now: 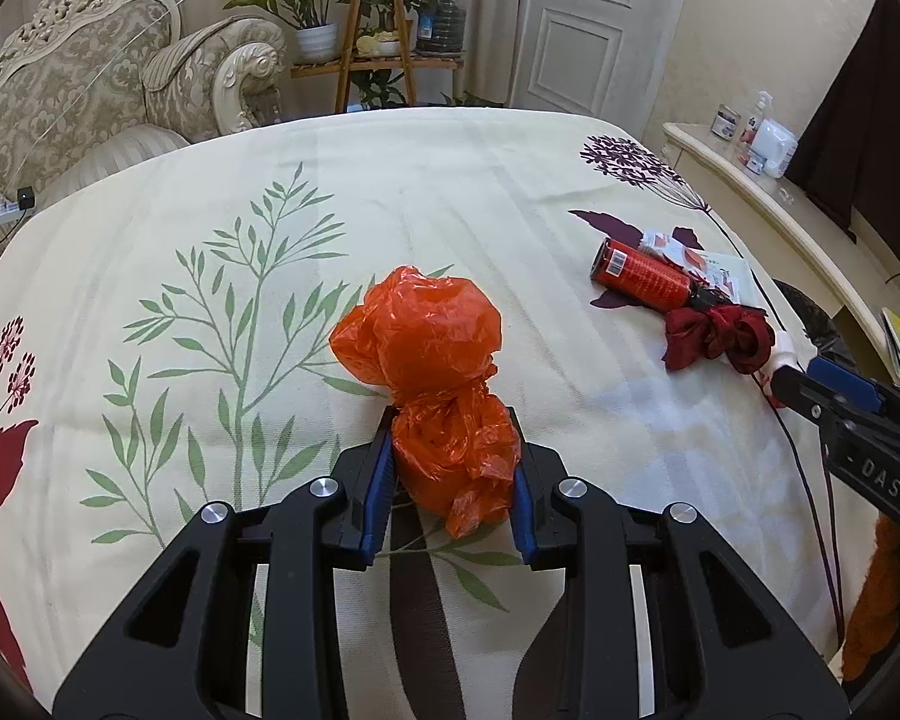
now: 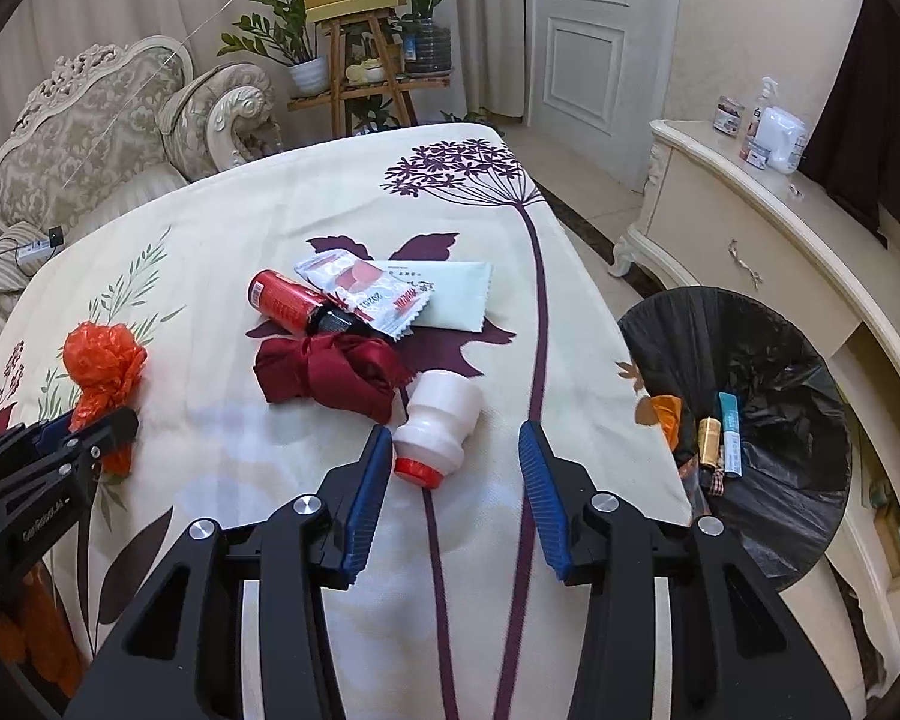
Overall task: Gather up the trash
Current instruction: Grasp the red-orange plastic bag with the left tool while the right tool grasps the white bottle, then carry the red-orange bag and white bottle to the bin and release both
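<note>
The left hand-held gripper is clenched on the orange bag over the desk. The right hand-held gripper is released, its jaws apart around a white bottle; a bin sits to its right.

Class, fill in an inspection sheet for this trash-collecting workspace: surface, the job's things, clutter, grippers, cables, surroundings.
Surface: tablecloth, cream with a plant print, covers the table.
Job's things: orange plastic bag; white bottle with a red cap, on its side; red can; printed wrappers; dark red cloth; bin with a black liner beside the table, some trash already inside.
Clutter: nothing seen beyond the trash.
Grippers: left gripper shut on the orange bag's lower part; right gripper open, the white bottle just ahead of its left finger.
Cables: a power strip with a lead on the sofa.
Surroundings: sofa, plant stand, door, sideboard.
</note>
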`<act>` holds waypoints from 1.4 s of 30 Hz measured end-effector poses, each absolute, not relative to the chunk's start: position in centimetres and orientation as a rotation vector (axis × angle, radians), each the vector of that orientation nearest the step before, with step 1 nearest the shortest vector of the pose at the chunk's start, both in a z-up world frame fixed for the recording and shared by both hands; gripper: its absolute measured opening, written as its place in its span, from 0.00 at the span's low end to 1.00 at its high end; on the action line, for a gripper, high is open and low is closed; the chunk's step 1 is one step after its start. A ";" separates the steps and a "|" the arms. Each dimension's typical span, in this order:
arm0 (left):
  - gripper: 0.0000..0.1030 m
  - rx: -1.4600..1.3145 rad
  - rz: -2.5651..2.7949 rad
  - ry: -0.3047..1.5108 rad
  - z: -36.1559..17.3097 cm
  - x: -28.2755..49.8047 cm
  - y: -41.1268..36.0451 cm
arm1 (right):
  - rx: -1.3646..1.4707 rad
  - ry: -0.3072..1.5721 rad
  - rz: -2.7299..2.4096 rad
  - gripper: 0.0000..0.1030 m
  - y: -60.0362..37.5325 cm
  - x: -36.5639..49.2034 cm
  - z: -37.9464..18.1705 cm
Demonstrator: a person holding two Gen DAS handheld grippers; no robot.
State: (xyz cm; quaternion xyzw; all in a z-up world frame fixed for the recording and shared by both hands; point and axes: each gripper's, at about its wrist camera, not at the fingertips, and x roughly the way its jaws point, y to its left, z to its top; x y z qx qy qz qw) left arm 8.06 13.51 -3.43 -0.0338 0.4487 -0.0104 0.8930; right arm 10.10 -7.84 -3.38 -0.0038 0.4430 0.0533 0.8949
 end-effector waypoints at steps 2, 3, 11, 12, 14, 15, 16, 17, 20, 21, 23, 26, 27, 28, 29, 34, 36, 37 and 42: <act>0.30 -0.072 -0.021 0.931 -3.4 8.1 13.6 | 0.001 0.927 0.121 0.35 -7.5 10.5 -3.5; 0.30 -0.074 -0.021 0.931 -3.5 8.1 13.7 | 0.006 0.935 0.126 0.32 -7.3 10.7 -3.7; 0.30 -0.078 -0.018 0.929 -3.6 8.1 14.3 | 0.027 0.928 0.111 0.30 -7.8 10.4 -3.1; 0.30 -0.078 -0.019 0.928 -3.6 8.0 14.3 | 0.026 0.928 0.108 0.30 -8.0 10.3 -3.1; 0.30 -0.075 -0.017 0.926 -3.6 8.0 14.3 | 0.024 0.926 0.105 0.30 -8.3 10.2 -3.0; 0.30 -0.074 -0.018 0.926 -3.6 8.0 14.3 | 0.023 0.925 0.101 0.30 -8.5 10.1 -3.0; 0.30 -0.071 -0.022 0.923 -3.5 7.9 14.2 | 0.023 0.925 0.100 0.30 -8.6 10.1 -3.1; 0.30 -0.071 -0.026 0.922 -3.5 7.9 14.1 | 0.022 0.922 0.095 0.30 -8.8 9.9 -3.0; 0.30 -0.063 -0.043 0.916 -3.3 7.6 13.3 | 0.029 0.914 0.085 0.30 -9.5 9.7 -2.8; 0.30 -0.061 -0.049 0.915 -3.2 7.5 12.9 | 0.036 0.911 0.081 0.30 -9.9 9.5 -2.7; 0.29 -0.054 -0.067 0.910 -3.0 7.3 12.0 | 0.040 0.900 0.069 0.30 -10.5 9.3 -2.5; 0.29 -0.047 -0.096 0.899 -2.6 7.0 10.4 | 0.054 0.884 0.042 0.30 -12.1 9.0 -2.0; 0.29 -0.041 -0.108 0.895 -2.4 7.0 9.8 | 0.057 0.878 0.033 0.30 -12.6 8.8 -1.9; 0.29 -0.032 -0.124 0.889 -2.2 6.9 9.0 | 0.060 0.873 0.023 0.30 -13.1 8.6 -1.8; 0.29 -0.026 -0.138 0.884 -1.9 6.9 8.2 | 0.065 0.866 0.009 0.30 -13.9 8.5 -1.7; 0.29 0.000 -0.216 0.862 -1.0 7.0 4.2 | 0.087 0.844 -0.053 0.30 -17.4 8.1 -1.3; 0.29 0.013 -0.248 0.856 -0.7 7.1 2.6 | 0.096 0.839 -0.074 0.30 -18.7 8.0 -1.2; 0.29 0.025 -0.267 0.851 -0.6 7.2 1.4 | 0.102 0.836 -0.087 0.30 -19.5 8.0 -1.3; 0.29 0.067 -0.339 0.845 -0.6 8.1 -3.3 | 0.121 0.823 -0.125 0.30 -22.4 7.8 -1.6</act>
